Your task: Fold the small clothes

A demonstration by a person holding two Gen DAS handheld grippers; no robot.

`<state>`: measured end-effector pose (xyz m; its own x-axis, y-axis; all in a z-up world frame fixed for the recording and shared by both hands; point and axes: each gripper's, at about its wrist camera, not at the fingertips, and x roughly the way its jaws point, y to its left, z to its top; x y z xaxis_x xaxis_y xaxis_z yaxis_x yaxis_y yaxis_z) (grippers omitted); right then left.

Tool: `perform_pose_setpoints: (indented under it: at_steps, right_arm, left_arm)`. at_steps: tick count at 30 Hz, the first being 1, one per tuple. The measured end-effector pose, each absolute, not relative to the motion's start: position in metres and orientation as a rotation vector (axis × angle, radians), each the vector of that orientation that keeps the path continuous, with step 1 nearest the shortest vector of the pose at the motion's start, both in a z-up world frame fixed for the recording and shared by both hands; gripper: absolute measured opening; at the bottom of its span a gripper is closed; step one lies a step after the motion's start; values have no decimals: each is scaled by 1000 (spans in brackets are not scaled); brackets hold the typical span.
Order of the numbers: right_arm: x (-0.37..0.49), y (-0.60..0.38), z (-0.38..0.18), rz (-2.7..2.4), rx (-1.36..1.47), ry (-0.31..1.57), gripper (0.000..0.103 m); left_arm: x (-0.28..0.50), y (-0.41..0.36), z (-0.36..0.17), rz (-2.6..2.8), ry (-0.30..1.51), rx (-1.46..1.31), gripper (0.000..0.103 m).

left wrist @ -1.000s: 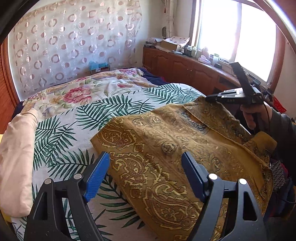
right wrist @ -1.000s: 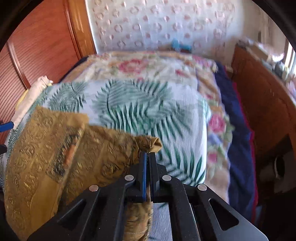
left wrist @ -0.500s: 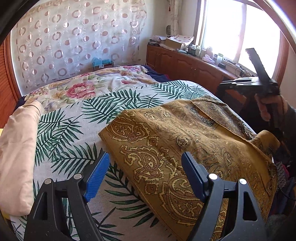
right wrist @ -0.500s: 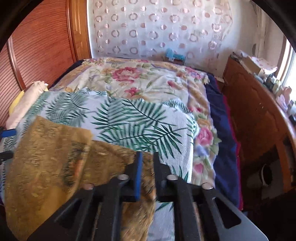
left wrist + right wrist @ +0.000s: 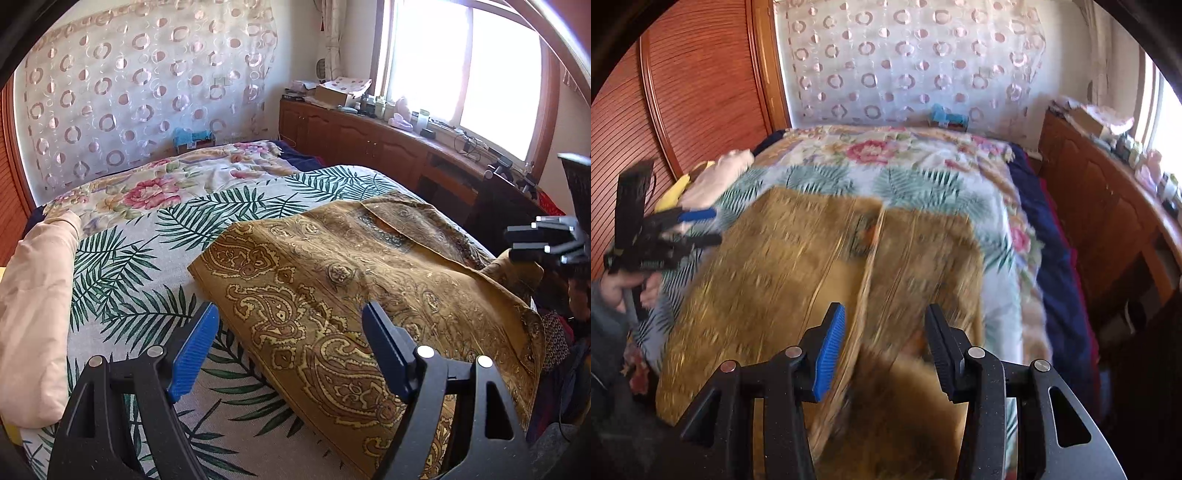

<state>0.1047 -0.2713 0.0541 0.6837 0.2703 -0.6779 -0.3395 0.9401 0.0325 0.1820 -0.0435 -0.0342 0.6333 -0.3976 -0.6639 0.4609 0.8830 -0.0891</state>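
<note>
Paisley shirt (image 5: 798,280) motion-blurred, near hem cut off, right claw (image 5: 882,343) opening

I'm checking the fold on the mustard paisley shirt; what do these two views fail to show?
- Mustard paisley shirt: near hem cut by the left wrist view's edge.
- Shirt pattern and collar: motion-blurred in the right wrist view.
- Right gripper, jaws opening: fabric below is a blur.
- Windowsill clutter: too small.

The paisley shirt (image 5: 332,295) is matt woven cloth. The bedspread (image 5: 147,258) is soft printed fabric. The cabinet (image 5: 369,144) is glossy varnished wood.
</note>
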Motion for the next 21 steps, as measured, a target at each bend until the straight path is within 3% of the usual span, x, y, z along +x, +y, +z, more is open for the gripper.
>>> perform_pose_setpoints:
  at_steps: [15,20,21]
  right_arm:
    - [110,-267,-5,357,39,888,47]
    - [119,-265,-7,386,82,867,47]
    - [120,-262,-8,398,89,864,43]
  left_arm:
    - [259,-39,-33,-486,784,114,80]
    - [295,-56,-45,-503,841,145,76]
    - [301,-60,-50,-513,860,151,72]
